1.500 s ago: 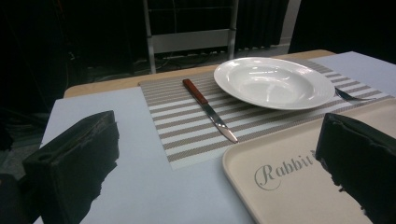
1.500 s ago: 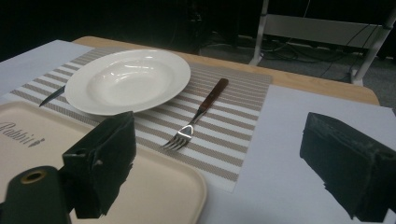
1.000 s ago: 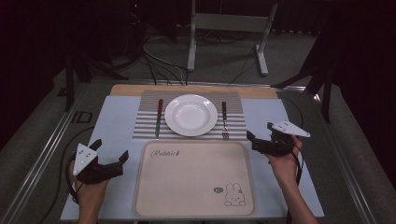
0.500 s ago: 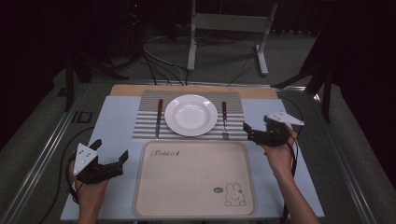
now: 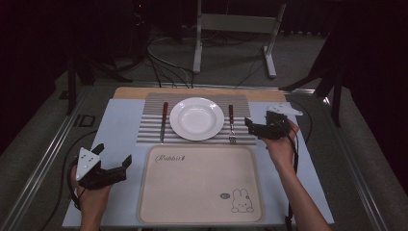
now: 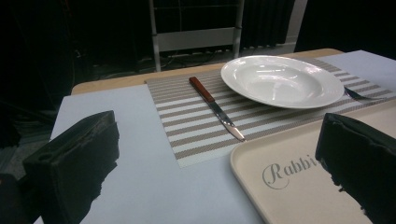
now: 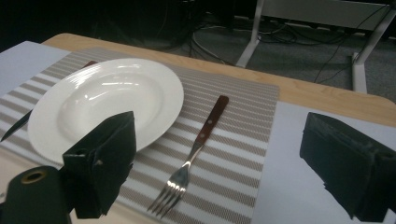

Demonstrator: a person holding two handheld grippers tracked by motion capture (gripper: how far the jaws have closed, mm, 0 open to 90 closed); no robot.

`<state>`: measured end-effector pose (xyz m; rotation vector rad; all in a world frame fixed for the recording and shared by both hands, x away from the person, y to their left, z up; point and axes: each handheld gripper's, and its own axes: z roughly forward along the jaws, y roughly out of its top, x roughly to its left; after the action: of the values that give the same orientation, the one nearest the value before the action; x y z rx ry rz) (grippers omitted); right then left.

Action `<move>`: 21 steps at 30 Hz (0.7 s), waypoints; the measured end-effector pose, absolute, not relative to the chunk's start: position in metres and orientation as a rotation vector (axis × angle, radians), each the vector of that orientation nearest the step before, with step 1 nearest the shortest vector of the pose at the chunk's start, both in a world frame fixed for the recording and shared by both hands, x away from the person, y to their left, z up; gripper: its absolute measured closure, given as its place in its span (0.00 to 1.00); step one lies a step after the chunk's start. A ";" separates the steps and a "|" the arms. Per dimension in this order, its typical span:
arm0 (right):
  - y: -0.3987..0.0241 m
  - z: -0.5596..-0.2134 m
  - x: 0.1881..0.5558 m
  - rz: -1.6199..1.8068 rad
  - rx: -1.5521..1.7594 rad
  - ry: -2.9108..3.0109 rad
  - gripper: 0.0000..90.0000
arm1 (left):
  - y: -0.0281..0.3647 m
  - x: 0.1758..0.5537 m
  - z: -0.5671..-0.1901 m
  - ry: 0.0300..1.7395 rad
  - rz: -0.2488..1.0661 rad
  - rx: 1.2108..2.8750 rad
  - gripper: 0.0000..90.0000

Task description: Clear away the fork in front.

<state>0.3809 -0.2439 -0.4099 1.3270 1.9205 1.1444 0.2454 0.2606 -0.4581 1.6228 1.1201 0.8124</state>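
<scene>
- My right gripper (image 5: 251, 126) hovers just beside the fork (image 5: 231, 125), jaws spread wide with nothing between them, so I take the fork as the thing in hand.
- The fork lies flat on the striped placemat (image 5: 154, 126), just right of the white plate (image 5: 197, 118), tines toward me and the red-brown handle pointing away; in the right gripper view it sits between my 2 jaws (image 7: 192, 151).
- I judge it light and stiff: a metal neck and tines, likely slick, and a wooden-looking handle with better grip.
- It lies low on the mat, so a pinch across the handle or where it meets the neck looks safest; the tines would likely slip or pivot.
- The plate looks breakable and its rim is near the fork, so I would keep my inner jaw off it.
- My left gripper (image 5: 114, 163) rests released over the light table cover (image 5: 120, 120), just left of the cream tray (image 5: 202, 185).
- Count: 1 fork, 1 knife (image 5: 164, 120), 1 plate, 1 placemat, 1 tray.
</scene>
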 end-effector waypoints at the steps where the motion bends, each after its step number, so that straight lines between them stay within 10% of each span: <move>1: -0.243 -0.409 0.383 1.140 1.328 1.920 0.12 | 0.261 0.245 -0.458 1.121 0.813 1.622 0.00; 21: -0.237 -0.395 0.428 1.060 1.361 1.928 0.12 | 0.262 0.245 -0.458 1.124 0.817 1.620 0.00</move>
<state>0.4284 -0.2365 -0.3947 1.3608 1.9279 1.0600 0.2455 0.2620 -0.4583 1.6199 1.1235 0.8165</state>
